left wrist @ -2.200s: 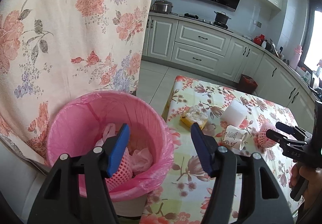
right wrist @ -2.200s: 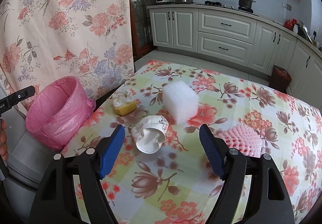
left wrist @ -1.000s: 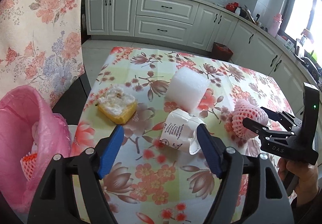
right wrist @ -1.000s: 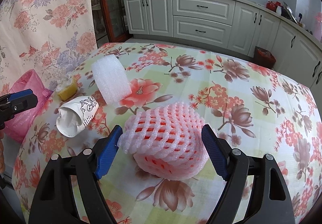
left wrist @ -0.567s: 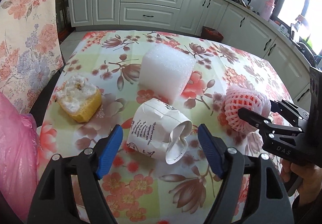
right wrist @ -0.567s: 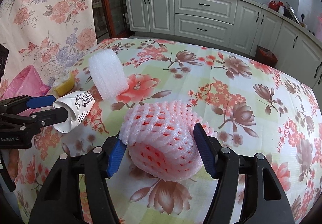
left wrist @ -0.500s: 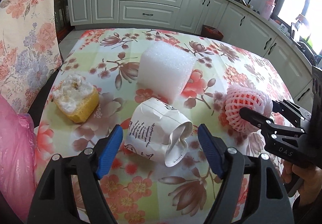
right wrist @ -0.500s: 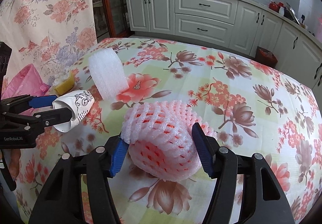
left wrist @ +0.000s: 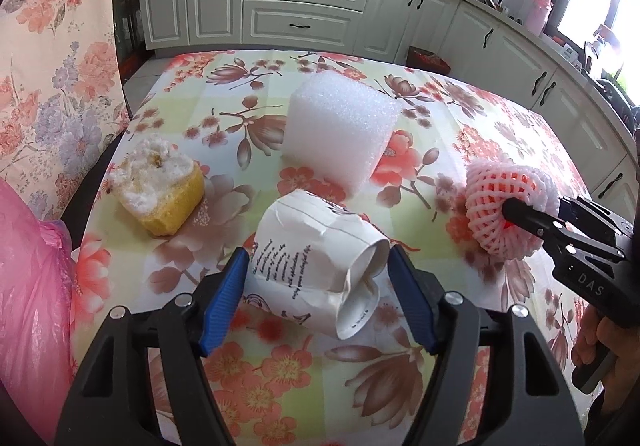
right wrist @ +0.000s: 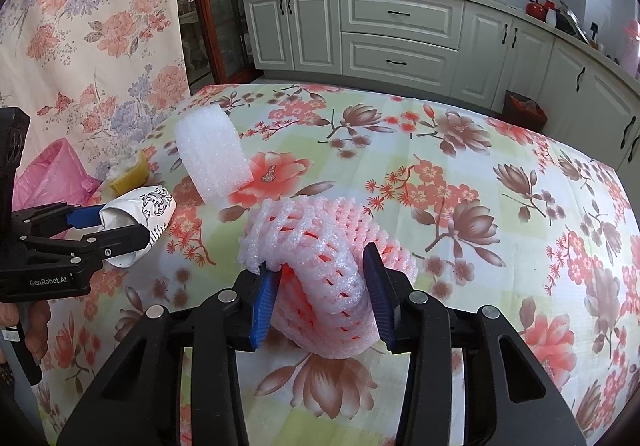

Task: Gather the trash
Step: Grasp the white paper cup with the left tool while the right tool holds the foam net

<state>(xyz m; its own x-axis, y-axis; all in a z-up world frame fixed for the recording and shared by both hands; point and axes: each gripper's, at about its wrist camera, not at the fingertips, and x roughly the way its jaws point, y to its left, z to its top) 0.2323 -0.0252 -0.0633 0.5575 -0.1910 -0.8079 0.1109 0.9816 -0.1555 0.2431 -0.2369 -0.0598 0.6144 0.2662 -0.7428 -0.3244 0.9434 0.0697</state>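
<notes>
A crumpled white paper cup lies on its side on the floral table, and my left gripper is shut on it, blue pads against both sides. It also shows in the right wrist view. My right gripper is shut on a pink foam fruit net, squeezing it; the net also shows in the left wrist view. A white foam block and a yellow sponge piece lie on the table. The pink-lined trash bin stands at the table's left edge.
The table with its floral cloth ends close on the left beside a floral curtain. Kitchen cabinets run along the far wall. A small red bin stands on the floor by them.
Both grippers have closed: the left onto the paper cup, the right onto the foam net, which is now squeezed narrower. Earlier the left gripper swung from the bin over to the table.
</notes>
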